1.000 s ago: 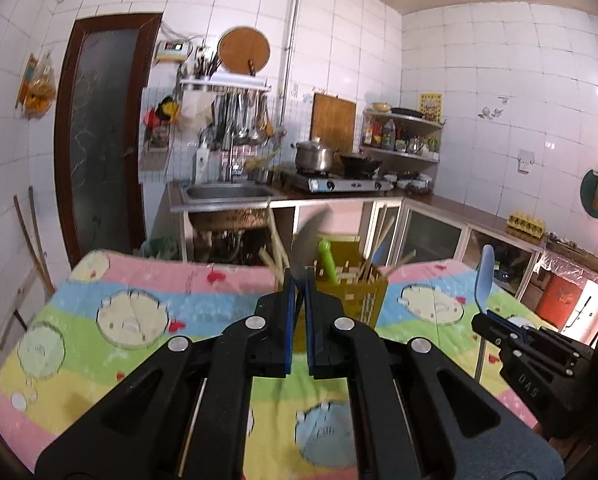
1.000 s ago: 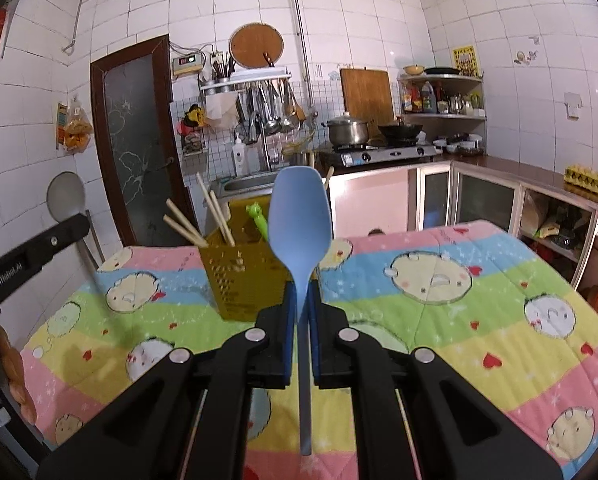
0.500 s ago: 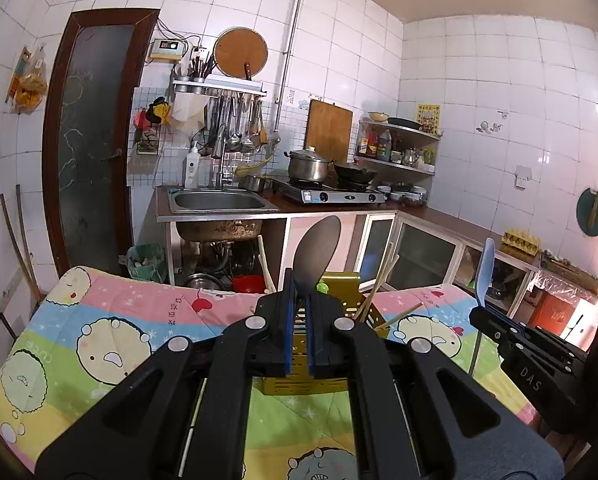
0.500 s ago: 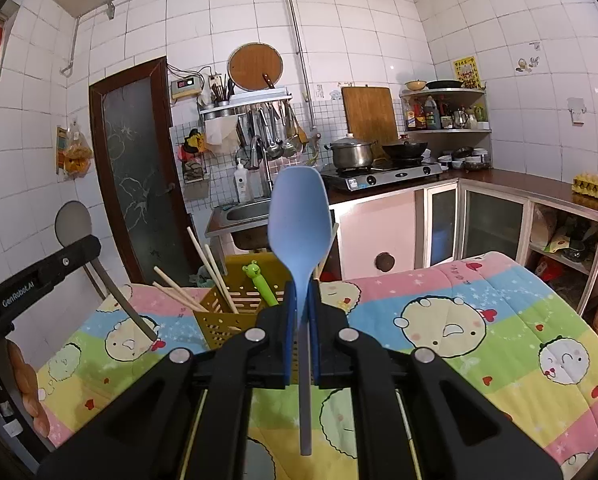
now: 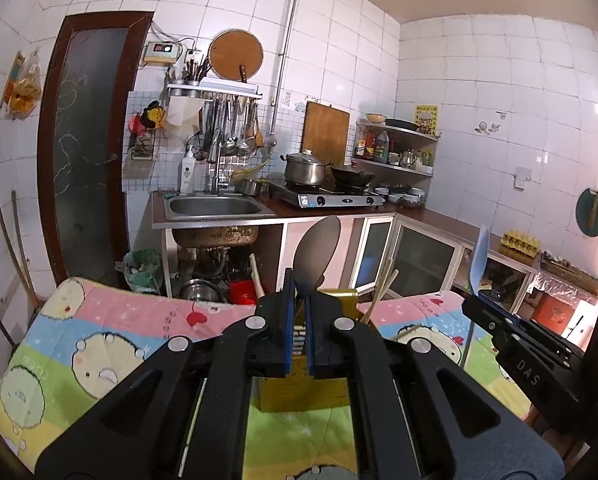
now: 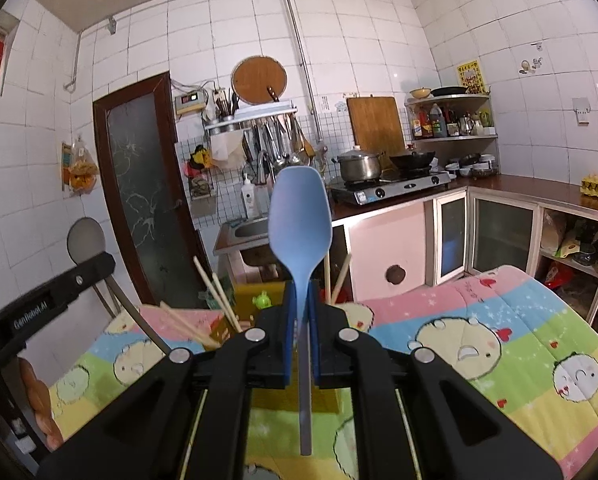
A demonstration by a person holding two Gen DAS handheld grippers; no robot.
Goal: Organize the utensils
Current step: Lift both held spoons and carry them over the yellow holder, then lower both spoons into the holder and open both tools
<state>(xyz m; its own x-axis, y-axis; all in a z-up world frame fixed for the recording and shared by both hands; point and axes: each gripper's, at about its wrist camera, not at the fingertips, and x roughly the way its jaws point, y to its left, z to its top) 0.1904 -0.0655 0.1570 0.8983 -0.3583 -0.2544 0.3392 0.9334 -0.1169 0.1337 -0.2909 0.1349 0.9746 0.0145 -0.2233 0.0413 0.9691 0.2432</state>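
Blue pads of the right claw (image 6: pixel 303 332) are pinched on the stem of a blue spoon (image 6: pixel 301 220), which stands upright with its bowl above the fingertips and its grey handle end hanging below them. In the left wrist view that same spoon shows edge-on at the right, held above the cloth.

Just past the left claw (image 5: pixel 299 332) rises a grey spoon (image 5: pixel 315 252), bowl up; the pads are nearly together with its stem in the narrow gap, and it looks gripped (the exact contact is hidden behind the fingers). From the right wrist view the grey spoon appears at the far left, its handle slanting down through the left claw.

Directly beyond both claws stands a yellow utensil holder (image 6: pixel 259 300) on the desk, which is covered by a striped cartoon cloth (image 6: pixel 499 332). The holder already contains several wooden chopsticks (image 6: pixel 215 300) leaning outward and a small green-topped utensil (image 6: pixel 262 301). Both spoons are in the air, above or just in front of the holder, not inside it.

A kitchen sink (image 5: pixel 215 206) and a gas stove (image 5: pixel 331 198) with 2 pots line the wall behind.
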